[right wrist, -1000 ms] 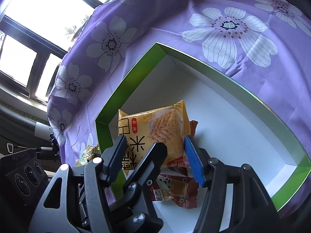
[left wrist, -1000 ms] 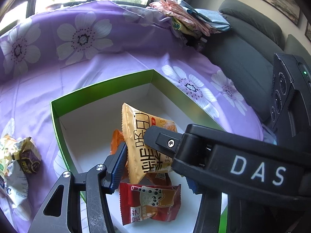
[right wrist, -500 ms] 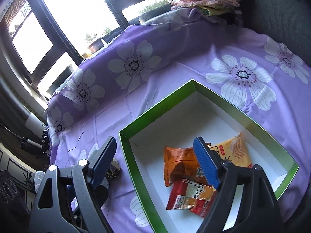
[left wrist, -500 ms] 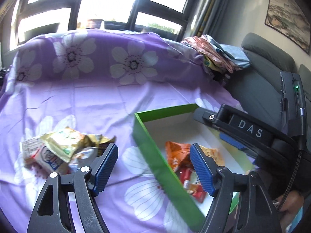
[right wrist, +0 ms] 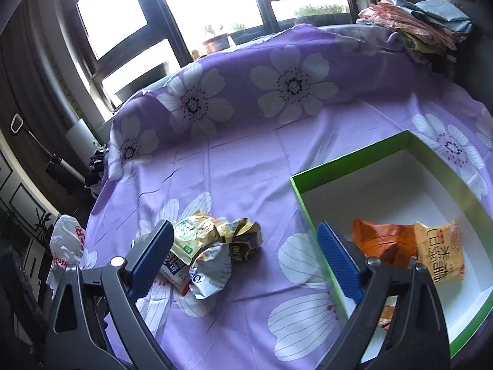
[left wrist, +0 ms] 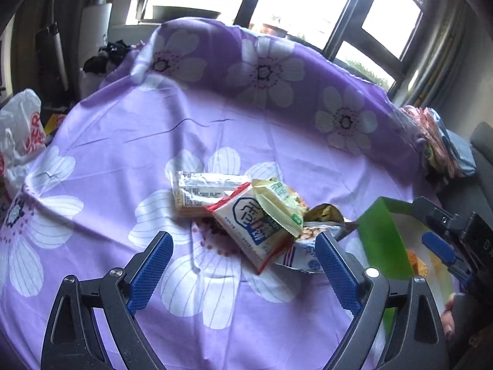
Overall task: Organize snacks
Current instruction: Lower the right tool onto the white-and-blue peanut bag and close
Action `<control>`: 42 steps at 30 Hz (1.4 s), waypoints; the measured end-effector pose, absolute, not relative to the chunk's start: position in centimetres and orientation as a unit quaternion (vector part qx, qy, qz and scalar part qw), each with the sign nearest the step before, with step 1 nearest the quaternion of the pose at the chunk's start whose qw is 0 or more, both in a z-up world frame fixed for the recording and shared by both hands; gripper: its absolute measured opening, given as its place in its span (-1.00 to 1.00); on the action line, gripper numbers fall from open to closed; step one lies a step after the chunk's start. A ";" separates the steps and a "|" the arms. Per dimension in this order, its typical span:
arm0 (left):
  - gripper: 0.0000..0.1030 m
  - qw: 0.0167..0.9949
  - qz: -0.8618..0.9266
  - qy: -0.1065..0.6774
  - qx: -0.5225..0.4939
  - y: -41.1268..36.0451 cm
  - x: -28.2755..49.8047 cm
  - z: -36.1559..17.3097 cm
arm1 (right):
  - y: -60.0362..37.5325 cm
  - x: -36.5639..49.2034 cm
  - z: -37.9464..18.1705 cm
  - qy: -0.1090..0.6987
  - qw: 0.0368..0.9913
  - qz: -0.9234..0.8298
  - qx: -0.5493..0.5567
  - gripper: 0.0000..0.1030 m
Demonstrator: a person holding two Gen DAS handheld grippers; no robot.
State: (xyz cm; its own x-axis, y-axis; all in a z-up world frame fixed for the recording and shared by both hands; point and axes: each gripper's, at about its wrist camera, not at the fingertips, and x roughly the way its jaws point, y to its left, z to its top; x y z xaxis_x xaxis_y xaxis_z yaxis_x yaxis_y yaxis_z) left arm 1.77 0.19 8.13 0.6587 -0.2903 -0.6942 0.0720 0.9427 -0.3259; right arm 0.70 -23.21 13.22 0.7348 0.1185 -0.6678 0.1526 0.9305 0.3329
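Observation:
A pile of snack packets [left wrist: 252, 212] lies on the purple flowered cloth [left wrist: 123, 160], just ahead of my open, empty left gripper [left wrist: 243, 265]. The pile also shows in the right wrist view [right wrist: 209, 246]. A green box with a white inside [right wrist: 409, 141] stands to the right of the pile; its corner shows in the left wrist view [left wrist: 382, 237]. An orange packet [right wrist: 382, 240] and a yellow packet [right wrist: 440, 249] lie inside it. My right gripper [right wrist: 246, 262] is open and empty, above the cloth between pile and box.
A white plastic bag [left wrist: 21, 135] sits off the cloth's left edge. Folded clothes [right wrist: 419, 21] are stacked at the far right on a grey sofa. Windows run along the back.
Both grippers let go of the yellow packet in the box and pulled back. The left gripper swung left to face the snack pile; the right one rose and turned left.

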 end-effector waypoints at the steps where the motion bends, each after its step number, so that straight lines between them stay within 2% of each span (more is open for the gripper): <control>1: 0.81 0.893 -0.099 0.416 -0.140 0.5 2.2 7.4 | -22.7 1.1 12.6 0.378 0.906 0.004 0.192 0.84; 10: 0.81 0.866 -0.086 0.468 -0.153 1.1 3.3 4.6 | -18.5 4.0 8.1 0.450 0.861 0.078 0.223 0.79; 14: 0.81 0.864 -0.082 0.474 -0.147 0.9 3.2 4.5 | -18.3 5.4 6.1 0.473 0.846 0.069 0.236 0.47; 19: 0.81 0.859 -0.075 0.486 -0.147 1.3 3.6 4.2 | -17.7 6.1 3.5 0.511 0.826 0.061 0.229 0.16; 20: 0.81 0.856 -0.075 0.488 -0.151 1.5 3.7 4.1 | -17.8 6.1 3.3 0.511 0.823 0.069 0.239 0.03; 25: 0.81 0.854 -0.090 0.485 -0.164 1.6 3.5 4.5 | -17.9 5.1 4.0 0.514 0.819 0.074 0.242 -0.04; 33: 0.81 0.856 -0.087 0.479 -0.176 2.5 3.4 5.1 | -16.9 2.3 4.1 0.563 0.769 0.163 0.255 -0.04; 37: 0.81 0.852 -0.097 0.486 -0.168 1.8 3.3 5.0 | -16.4 2.5 3.2 0.588 0.760 0.144 0.237 0.03; 40: 0.81 0.844 -0.111 0.499 -0.162 0.8 3.2 4.6 | -17.2 2.7 3.3 0.587 0.765 0.117 0.237 0.28; 42: 0.81 0.837 -0.121 0.504 -0.175 0.5 3.1 4.5 | -17.6 2.7 3.6 0.584 0.773 0.106 0.223 0.32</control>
